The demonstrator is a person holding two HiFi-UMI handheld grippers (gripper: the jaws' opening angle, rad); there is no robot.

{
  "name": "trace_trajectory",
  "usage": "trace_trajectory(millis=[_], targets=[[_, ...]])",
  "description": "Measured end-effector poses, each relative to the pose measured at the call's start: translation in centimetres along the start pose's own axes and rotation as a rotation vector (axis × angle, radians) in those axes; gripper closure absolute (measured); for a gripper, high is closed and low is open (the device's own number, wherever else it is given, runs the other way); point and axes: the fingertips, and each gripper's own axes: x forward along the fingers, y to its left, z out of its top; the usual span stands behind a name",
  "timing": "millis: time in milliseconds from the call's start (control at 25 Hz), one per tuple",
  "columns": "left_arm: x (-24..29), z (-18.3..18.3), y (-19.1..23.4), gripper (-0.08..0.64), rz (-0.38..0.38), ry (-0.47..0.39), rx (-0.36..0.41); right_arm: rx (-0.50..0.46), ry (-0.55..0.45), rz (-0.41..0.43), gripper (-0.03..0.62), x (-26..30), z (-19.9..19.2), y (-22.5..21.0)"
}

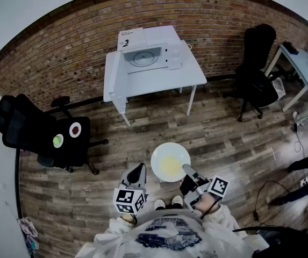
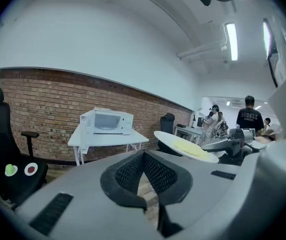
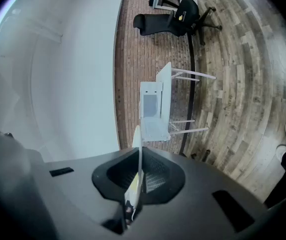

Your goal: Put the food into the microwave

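1. Pale yellow flat food [image 1: 171,166] lies on a round white plate [image 1: 158,155]. In the head view it is at 6 o'clock from frame centre, held in the air over the grey-brown wood plank floor [image 1: 240,138], close in front of the person's torso.
2. Right gripper [image 3: 139,178]: clenched on the plate's rim, at about the plate's 4 o'clock edge in the head view. The right gripper view shows the plate edge-on, pinched between the two black pads.
3. Left gripper [image 2: 143,158]: jaws closed tip to tip, with nothing between them. It sits near the plate's 8 o'clock side, not touching it.
4. White microwave [image 1: 151,56] stands on a white rectangular table [image 1: 197,78] at 12 o'clock, near the red brick wall [image 1: 62,42]. It is well apart from the plate.
5. Black office chair [image 1: 24,128] at 9 o'clock. Its seat carries two small round dishes side by side, one with green contents [image 1: 58,141] and one with dark red contents [image 1: 74,129].
6. Second black chair [image 1: 256,63] at 2 o'clock.
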Motion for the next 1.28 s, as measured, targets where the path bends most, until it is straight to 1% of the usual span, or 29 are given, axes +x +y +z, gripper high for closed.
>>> trace_trajectory(millis=[280,520,840,1160,1280], targets=[[0.4,0.6,-0.3,0.552,0.005,-0.004,0.021,-0.004,0.005,-0.002,0.568,0.3,0.4,0.1],[0.9,0.3,-0.6,0.552,0.013,0.008,0.011,0.000,0.006,0.001,0.568,0.3,1.3,0.0],[3.1,0.3,-2.3,0.552,0.025,0.015,0.012,0.022,0.023,0.004,0.568,-0.2,3.9,-0.7],[5.4,1.0,-4.7,0.552,0.038,0.000,0.015,0.018,0.031,0.016,0.568,-1.4,7.2,-0.7],[6.2,1.5,-4.9,0.552,0.035,-0.004,0.024,0.019,0.028,0.022,0.568,-1.1,8.1,-0.5]])
